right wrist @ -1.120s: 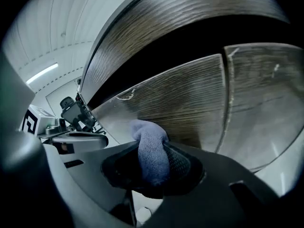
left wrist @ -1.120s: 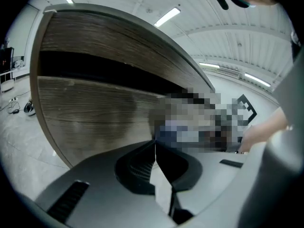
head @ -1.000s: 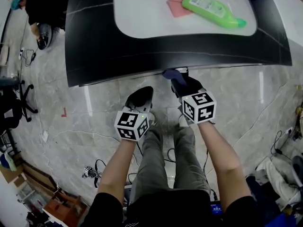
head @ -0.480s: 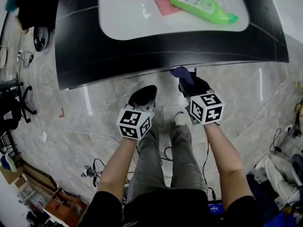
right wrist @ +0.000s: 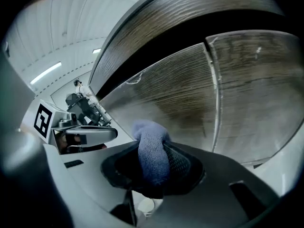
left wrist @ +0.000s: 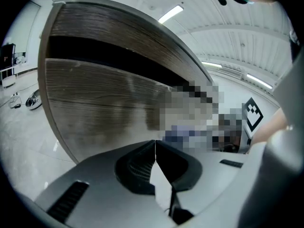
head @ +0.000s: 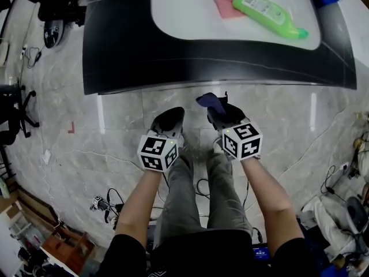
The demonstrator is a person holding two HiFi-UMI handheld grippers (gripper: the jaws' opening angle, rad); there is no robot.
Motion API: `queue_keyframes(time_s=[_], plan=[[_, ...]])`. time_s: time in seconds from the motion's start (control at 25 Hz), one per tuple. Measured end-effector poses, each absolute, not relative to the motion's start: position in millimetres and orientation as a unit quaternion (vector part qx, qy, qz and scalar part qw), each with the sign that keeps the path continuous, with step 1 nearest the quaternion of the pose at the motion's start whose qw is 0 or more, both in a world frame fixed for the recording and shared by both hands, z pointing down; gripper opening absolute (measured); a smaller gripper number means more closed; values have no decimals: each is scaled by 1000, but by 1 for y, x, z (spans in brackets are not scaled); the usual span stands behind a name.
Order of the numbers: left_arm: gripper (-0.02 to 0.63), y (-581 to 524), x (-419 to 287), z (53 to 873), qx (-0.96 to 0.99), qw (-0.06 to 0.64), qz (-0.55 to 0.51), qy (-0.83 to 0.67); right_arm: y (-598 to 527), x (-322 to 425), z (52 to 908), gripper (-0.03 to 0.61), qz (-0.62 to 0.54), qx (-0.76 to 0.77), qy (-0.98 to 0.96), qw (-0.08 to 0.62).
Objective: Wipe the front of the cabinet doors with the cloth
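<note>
A blue cloth (right wrist: 151,152) is bunched between the jaws of my right gripper (right wrist: 153,163), which is shut on it. In the head view the cloth (head: 211,102) sticks out ahead of the right gripper (head: 222,113), just short of the dark cabinet edge (head: 219,68). The wood-grain cabinet doors (right wrist: 190,96) fill the right gripper view, with a vertical seam (right wrist: 214,94) between two of them. My left gripper (head: 167,123) hangs beside the right one, shut with nothing in it (left wrist: 155,151), facing another door front (left wrist: 104,108).
On the white countertop (head: 190,16) lie a green bottle (head: 268,13) and a pink cloth (head: 228,2). An office chair (head: 14,111) stands at the left. Cables and boxes (head: 69,247) litter the marble floor behind me.
The right gripper with the cloth has pulled back a little from the cabinet edge, towards me and slightly left. The view has shifted; the left gripper keeps its place beside it.
</note>
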State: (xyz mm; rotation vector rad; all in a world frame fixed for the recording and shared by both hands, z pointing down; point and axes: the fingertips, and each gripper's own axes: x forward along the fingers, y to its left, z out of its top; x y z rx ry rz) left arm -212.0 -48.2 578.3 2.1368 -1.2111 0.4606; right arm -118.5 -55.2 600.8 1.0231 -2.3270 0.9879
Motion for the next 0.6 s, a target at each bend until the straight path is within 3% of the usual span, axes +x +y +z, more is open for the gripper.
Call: queue_keyframes(time_s=[0.6], plan=[[11, -11, -338, 608, 758, 347, 165, -527, -37, -262, 624, 120, 354, 277, -861, 237]])
